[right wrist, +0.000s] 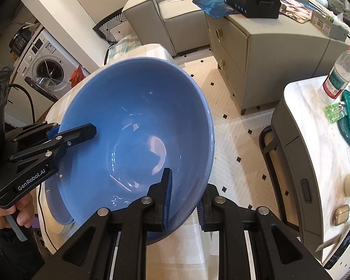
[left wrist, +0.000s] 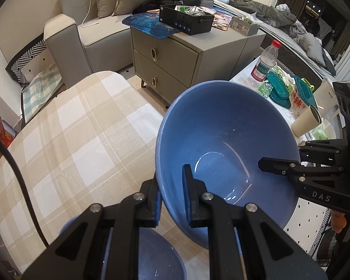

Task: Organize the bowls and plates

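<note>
Both grippers' jaws are clamped on opposite rims of a blue bowl (left wrist: 226, 140), left gripper (left wrist: 172, 196), right gripper (right wrist: 184, 200).

Your wrist cams look steeply down, close on shared blue bowl (left wrist: 226, 144) (right wrist: 137, 128) from opposite rims; grey cabinet (left wrist: 175, 53) (right wrist: 263, 53) beyond.

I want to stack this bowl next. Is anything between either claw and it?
Nothing visible: the left claw and the right claw each already pinch the rim of the blue bowl on opposite sides.
</note>
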